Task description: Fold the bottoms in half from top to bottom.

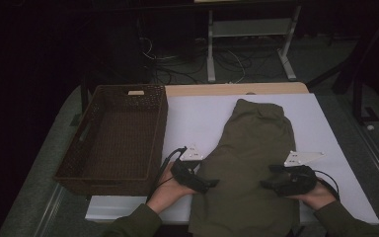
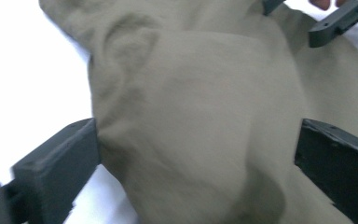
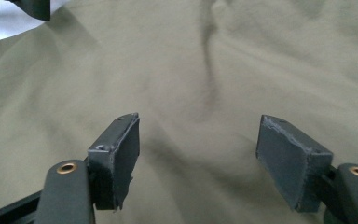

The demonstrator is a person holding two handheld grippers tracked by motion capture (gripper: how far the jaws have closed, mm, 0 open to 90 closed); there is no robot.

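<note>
While both grippers rest on the olive garment (image 1: pixel 249 163) right of the basket (image 1: pixel 113 138), left gripper (image 1: pixel 212 183) and right gripper (image 1: pixel 265 184) face inward, jaws spread, gripping nothing, garment's long axis running away from the person

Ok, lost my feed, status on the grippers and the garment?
Left gripper open at garment's left edge. Right gripper open over the cloth, holding nothing. Olive garment lies flat on white mat. Basket apart at left, nothing in the way.
</note>
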